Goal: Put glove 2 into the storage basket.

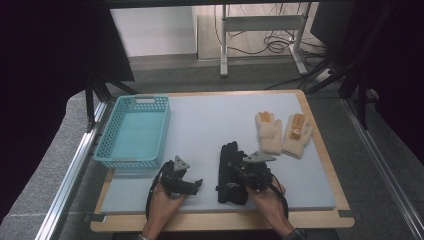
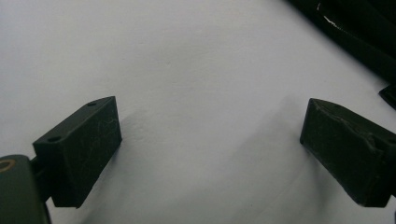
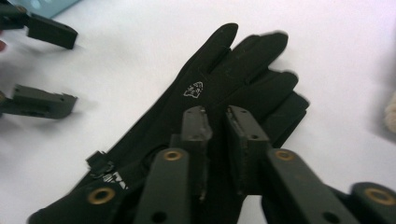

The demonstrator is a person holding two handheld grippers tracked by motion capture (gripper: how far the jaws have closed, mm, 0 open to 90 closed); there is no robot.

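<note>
A pair of black gloves (image 1: 230,172) lies stacked flat on the pale mat (image 1: 210,125) near its front edge; the top black glove (image 3: 233,79) carries a small white logo. My right gripper (image 1: 241,176) hovers low over the cuff end, and in the right gripper view its jaws (image 3: 215,114) stand a narrow gap apart with no fabric pinched between them. My left gripper (image 1: 196,185) rests on the mat just left of the gloves, open with bare mat between its jaws (image 2: 210,126). That left gripper (image 3: 65,65) also shows open at the left of the right gripper view.
A turquoise plastic basket (image 1: 107,135) stands at the mat's left. Two cream knitted gloves (image 1: 282,132) lie palm-down at the back right. The mat sits on a wooden board with metal rails along both sides.
</note>
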